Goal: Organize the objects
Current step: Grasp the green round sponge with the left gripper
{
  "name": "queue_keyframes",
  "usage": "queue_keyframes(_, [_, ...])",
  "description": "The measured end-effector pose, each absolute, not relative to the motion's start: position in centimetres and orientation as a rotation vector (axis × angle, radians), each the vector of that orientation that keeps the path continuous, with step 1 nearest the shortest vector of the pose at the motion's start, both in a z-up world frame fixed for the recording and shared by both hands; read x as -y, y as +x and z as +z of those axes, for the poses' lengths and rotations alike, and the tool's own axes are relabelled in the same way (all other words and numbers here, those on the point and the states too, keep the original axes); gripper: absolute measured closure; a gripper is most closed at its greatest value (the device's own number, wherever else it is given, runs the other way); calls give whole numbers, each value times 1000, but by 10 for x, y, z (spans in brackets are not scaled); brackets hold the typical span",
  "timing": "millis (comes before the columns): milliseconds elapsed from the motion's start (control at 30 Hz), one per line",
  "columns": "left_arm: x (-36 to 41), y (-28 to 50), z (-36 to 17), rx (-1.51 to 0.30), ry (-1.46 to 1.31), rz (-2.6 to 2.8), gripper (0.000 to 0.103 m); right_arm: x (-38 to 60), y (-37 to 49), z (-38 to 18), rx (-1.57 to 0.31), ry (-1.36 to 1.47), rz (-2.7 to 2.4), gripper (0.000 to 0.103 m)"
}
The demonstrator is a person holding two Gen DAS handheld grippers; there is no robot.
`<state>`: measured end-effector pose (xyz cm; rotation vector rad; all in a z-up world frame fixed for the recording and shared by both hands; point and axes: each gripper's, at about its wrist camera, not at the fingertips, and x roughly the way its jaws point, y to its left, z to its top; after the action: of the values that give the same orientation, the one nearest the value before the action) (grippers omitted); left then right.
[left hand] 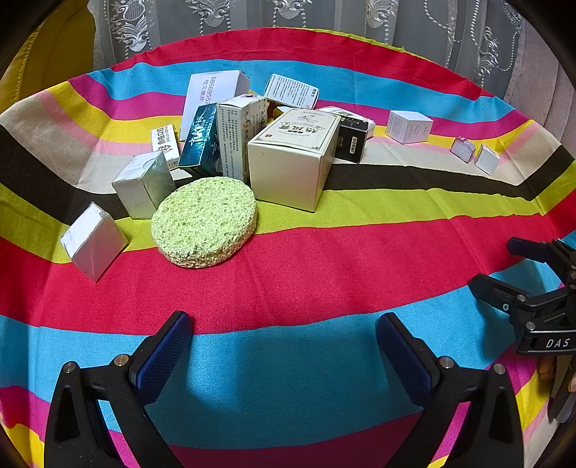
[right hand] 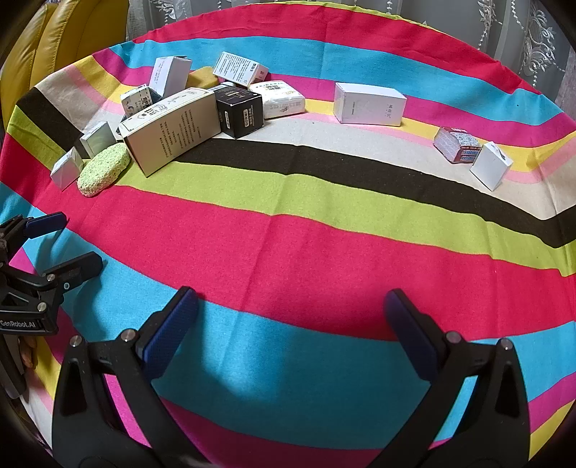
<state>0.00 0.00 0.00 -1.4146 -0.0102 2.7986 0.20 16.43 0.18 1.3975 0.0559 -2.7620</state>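
Both our left gripper (left hand: 284,333) and right gripper (right hand: 291,306) hover with fingers released above the near desk (right hand: 288,252), nothing sorted yet, so next we must reach far left to the heap of boxes (left hand: 293,158) beside the green sponge (left hand: 204,221).

A striped cloth (left hand: 324,273) in red, blue, lime, black, beige, yellow and pink bands is spread over the table, and a few creases are seen in it. Behind the far edge, a grey lace curtain (left hand: 324,14) with embroidered motifs and bead strings is hung. At the far left, a yellow leather seat (right hand: 68,32) is seen.
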Motion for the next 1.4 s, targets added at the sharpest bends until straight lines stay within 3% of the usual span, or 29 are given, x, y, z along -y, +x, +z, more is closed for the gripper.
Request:
queue_keyframes(333, [1, 1, 0, 10, -1414, 2794, 0, -164, 2, 2, -56, 1398, -2762, 0])
queue_keyframes(833, [45, -95, -2, 41, -1507, 2795, 0, -164, 2, 2, -55, 1397, -2762, 0])
queue_keyframes(1300, [65, -123, -9, 54, -1468, 2839, 0, -164, 2, 2, -54, 1397, -2761, 0])
queue_keyframes(1367, [63, -121, -9, 42, -1436, 2842, 11, -164, 2, 2, -54, 1397, -2761, 0])
queue_keyframes(1400, [61, -117, -7, 27, -1408, 2848, 22, -164, 2, 2, -54, 1397, -2761, 0])
